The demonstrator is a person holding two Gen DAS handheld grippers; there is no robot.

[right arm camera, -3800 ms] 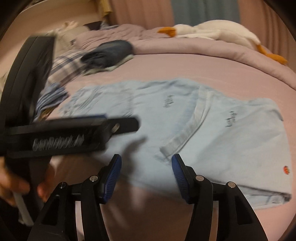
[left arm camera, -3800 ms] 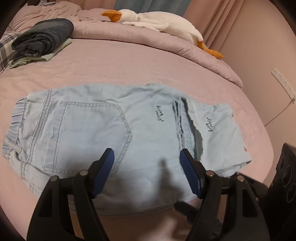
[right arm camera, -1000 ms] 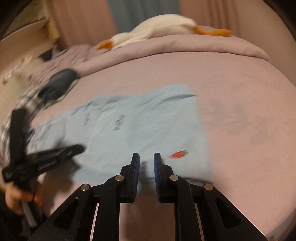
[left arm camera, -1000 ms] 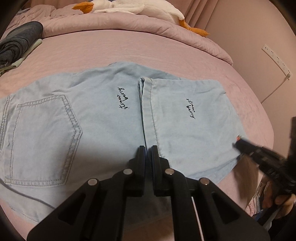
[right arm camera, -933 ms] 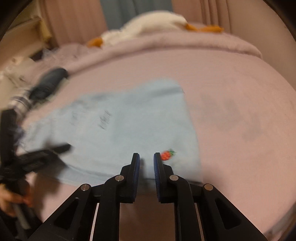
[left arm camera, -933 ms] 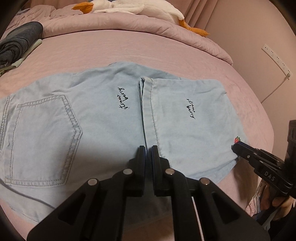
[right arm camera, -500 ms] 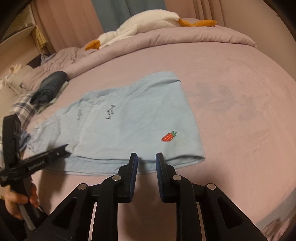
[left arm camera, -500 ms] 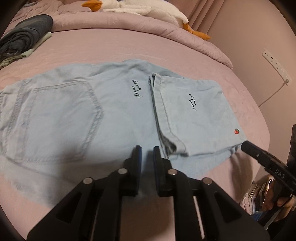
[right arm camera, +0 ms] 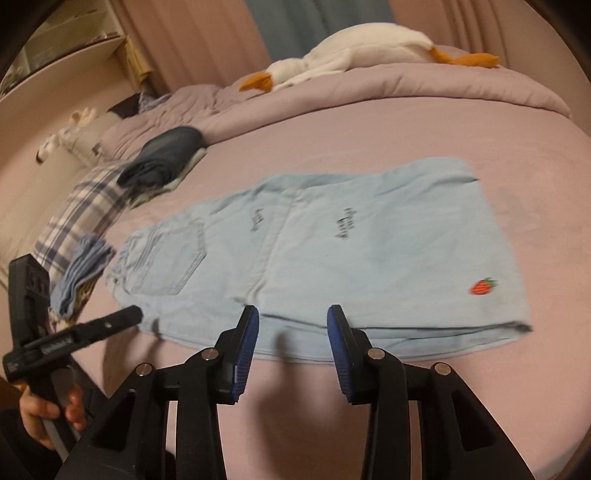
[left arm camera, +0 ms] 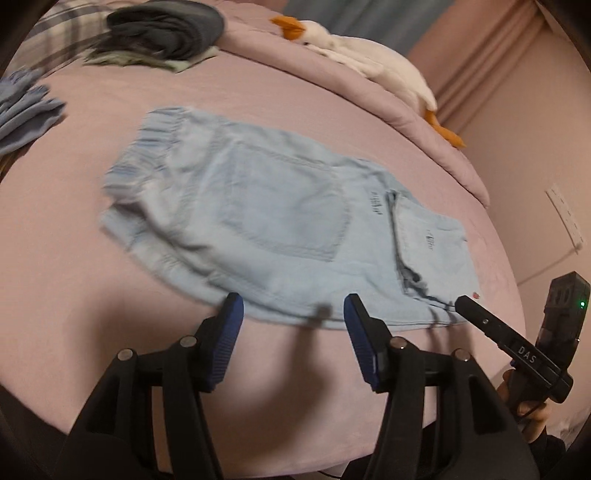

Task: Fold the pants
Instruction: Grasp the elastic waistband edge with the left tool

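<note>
Light blue denim pants (left arm camera: 280,229) lie flat on the pink bed, waistband to the left, the leg end folded back over at the right. They also show in the right wrist view (right arm camera: 332,251), with a red strawberry patch (right arm camera: 482,286) near the right hem. My left gripper (left arm camera: 293,314) is open and empty, just in front of the pants' near edge. My right gripper (right arm camera: 293,325) is open and empty, at the near edge by the folded hem. Each gripper shows in the other's view, the right (left arm camera: 509,343) and the left (right arm camera: 77,332).
A folded dark garment pile (left arm camera: 166,26) and a plaid cloth (right arm camera: 85,206) lie at the far left of the bed. A blue cloth (left arm camera: 22,110) lies left of the pants. A white goose plush (right arm camera: 351,55) rests on the rolled duvet at the back. A wall stands to the right.
Both grippers opened from shut and let go of the pants. Both drew back from the near edge. The left view swung left, bringing the waistband into sight.
</note>
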